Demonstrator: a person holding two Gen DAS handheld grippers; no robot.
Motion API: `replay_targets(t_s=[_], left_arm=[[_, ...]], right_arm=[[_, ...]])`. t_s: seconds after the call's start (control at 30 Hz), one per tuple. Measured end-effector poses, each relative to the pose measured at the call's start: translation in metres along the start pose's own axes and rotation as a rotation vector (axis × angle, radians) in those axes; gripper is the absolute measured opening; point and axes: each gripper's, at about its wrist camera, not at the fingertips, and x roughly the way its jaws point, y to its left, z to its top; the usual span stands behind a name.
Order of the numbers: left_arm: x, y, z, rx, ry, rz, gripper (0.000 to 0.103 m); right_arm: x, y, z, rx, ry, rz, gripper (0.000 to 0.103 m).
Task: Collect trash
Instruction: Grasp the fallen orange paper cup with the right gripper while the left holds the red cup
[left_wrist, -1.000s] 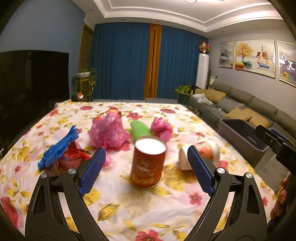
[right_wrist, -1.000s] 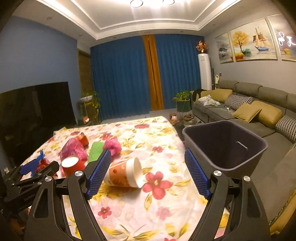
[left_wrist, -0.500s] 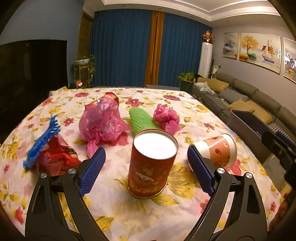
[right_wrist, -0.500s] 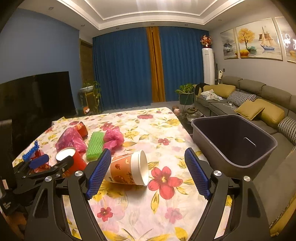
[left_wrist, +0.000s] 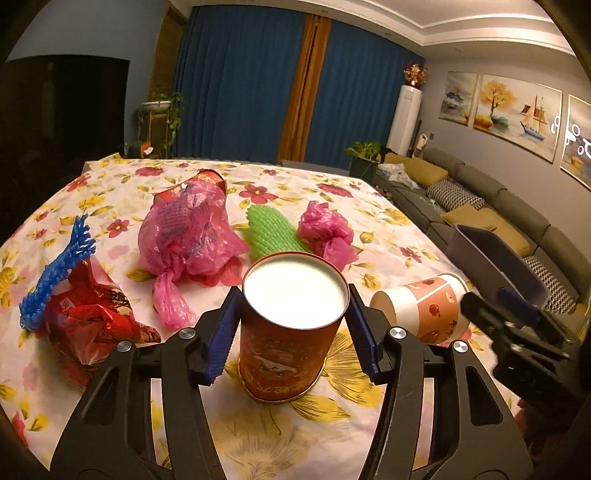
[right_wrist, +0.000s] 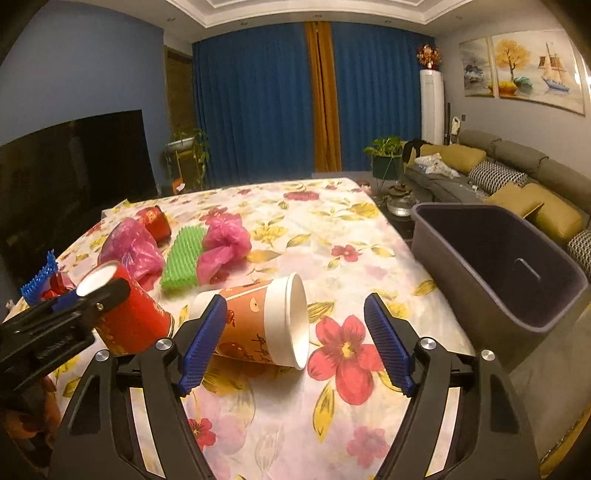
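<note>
Your left gripper (left_wrist: 293, 328) is closing around the upright red canister (left_wrist: 290, 332) near the table's near edge, blue pads at its sides. Your right gripper (right_wrist: 295, 341) is closing too, jaws still clear of the tipped paper cup (right_wrist: 258, 325) between them. The grey bin (right_wrist: 498, 266) sits right of the table.

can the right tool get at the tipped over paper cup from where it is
Probably yes. The paper cup lies on its side between the closing pads of the right tool, nearer the left one, with nothing blocking it. The red can stands clear beside it.
</note>
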Motion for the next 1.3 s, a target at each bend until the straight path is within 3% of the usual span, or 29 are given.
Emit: replay_targets(t_s=[0.17,0.27,0.33,0.67,1.07,1.3], left_arm=[[-0.009,0.002,-0.002,-0.004,-0.028,0.010,0.054],[-0.012,0.005,-0.004,-0.015,-0.034,0.002,0.054],[-0.013,0.007,-0.004,-0.021,-0.034,-0.002,0.054],[-0.013,0.010,-0.004,-0.032,-0.034,-0.008,0.054],[-0.019,0.002,-0.005,-0.003,-0.042,-0.020,0.054],[-0.045,-0.018,0.005,0.032,-0.082,-0.050,0.054]], right_arm=[[0.016,-0.005,0.003,0.034,0.061,0.059,0.062],[0.021,-0.007,0.003,0.058,0.081,0.110,0.050],[0.020,-0.004,0.002,0.047,0.076,0.135,0.037],[-0.006,0.002,0.002,0.034,0.030,0.223,0.004],[-0.059,-0.001,0.010,0.005,-0.081,0.209,0.004],[-0.085,-0.010,0.017,-0.016,-0.129,0.181,0.004]])
